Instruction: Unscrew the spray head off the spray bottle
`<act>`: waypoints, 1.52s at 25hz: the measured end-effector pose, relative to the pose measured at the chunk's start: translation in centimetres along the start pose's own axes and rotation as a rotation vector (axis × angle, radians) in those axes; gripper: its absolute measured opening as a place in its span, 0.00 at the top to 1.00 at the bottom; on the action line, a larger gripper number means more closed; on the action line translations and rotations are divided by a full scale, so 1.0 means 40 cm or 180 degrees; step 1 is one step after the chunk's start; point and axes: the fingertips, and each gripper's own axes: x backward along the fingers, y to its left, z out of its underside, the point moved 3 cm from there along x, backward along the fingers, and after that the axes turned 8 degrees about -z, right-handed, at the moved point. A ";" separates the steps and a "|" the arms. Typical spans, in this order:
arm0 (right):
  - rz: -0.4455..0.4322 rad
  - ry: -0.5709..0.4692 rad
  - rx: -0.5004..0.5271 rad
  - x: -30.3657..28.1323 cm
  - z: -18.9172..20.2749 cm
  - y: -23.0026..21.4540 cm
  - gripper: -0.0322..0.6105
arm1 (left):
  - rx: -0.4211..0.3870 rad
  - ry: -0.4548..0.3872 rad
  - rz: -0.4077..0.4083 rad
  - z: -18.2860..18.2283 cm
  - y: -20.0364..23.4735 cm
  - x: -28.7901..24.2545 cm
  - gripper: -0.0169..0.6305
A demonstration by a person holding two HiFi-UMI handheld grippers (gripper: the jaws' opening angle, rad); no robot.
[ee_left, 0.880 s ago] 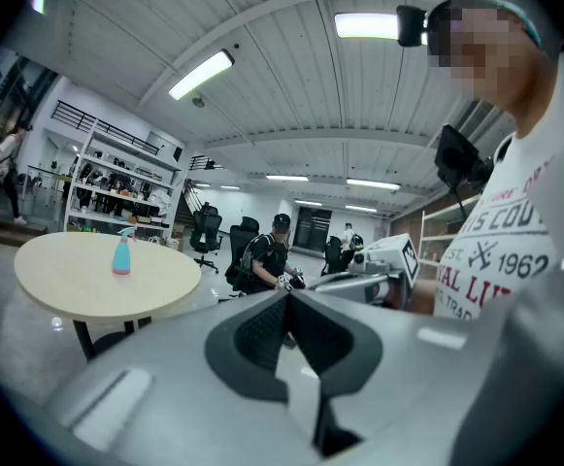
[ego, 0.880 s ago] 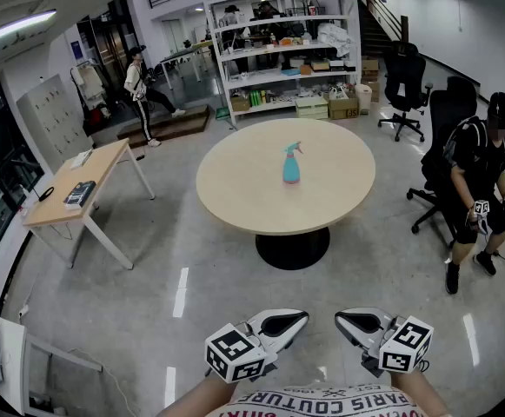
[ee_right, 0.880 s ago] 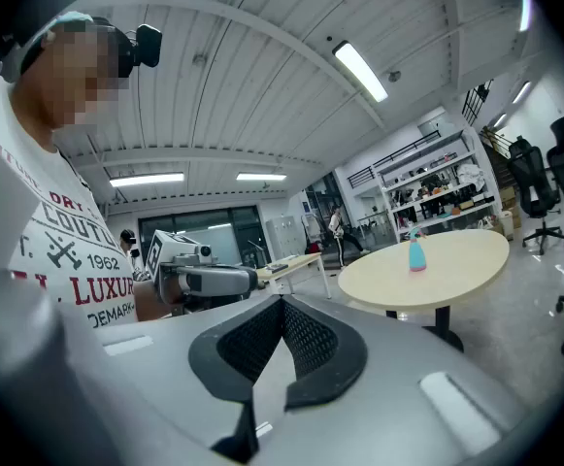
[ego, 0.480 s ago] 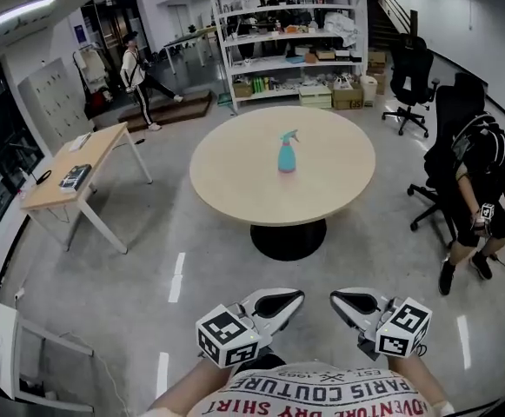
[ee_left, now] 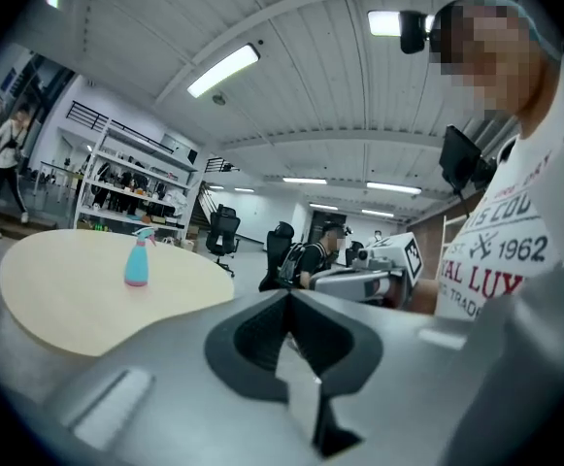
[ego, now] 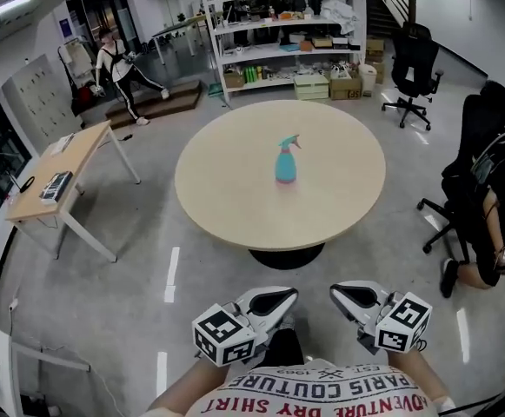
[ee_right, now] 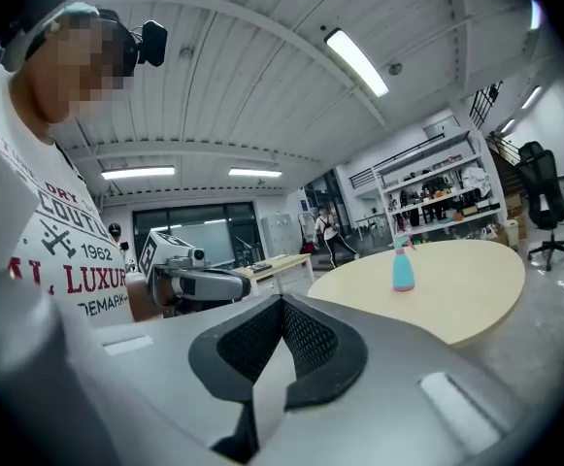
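A blue spray bottle point(ego: 285, 162) with a pink-and-teal spray head stands upright near the middle of a round beige table point(ego: 235, 189). It also shows small in the left gripper view, the bottle point(ee_left: 138, 258), and in the right gripper view, the bottle point(ee_right: 403, 264). My left gripper point(ego: 294, 297) and right gripper point(ego: 334, 294) are held close to my body, well short of the table, tips pointing toward each other. Both are shut with nothing between the jaws.
A wooden desk point(ego: 56, 176) stands at the left. Shelving point(ego: 278, 33) with boxes lines the back wall. Black office chairs point(ego: 411, 63) stand at the right, where a seated person point(ego: 495, 207) holds grippers. Another person point(ego: 117, 68) walks at the far left.
The view has moved closer to the table, so the bottle and table look larger and lower. Both grippers stay shut near my body. The far person has walked left.
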 end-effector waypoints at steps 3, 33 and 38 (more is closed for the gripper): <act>0.0069 0.0009 -0.0106 -0.082 -0.030 -0.181 0.95 | 0.0066 0.0085 0.0059 -0.029 0.156 -0.128 0.97; 0.0204 0.0363 -0.0227 -0.532 -0.169 -0.948 0.95 | 0.0065 0.0443 0.0053 -0.134 0.969 -0.639 0.93; 0.0289 0.0429 -0.0269 -0.529 -0.165 -1.008 0.95 | -0.0083 0.0663 -0.0156 -0.055 1.074 -0.743 0.69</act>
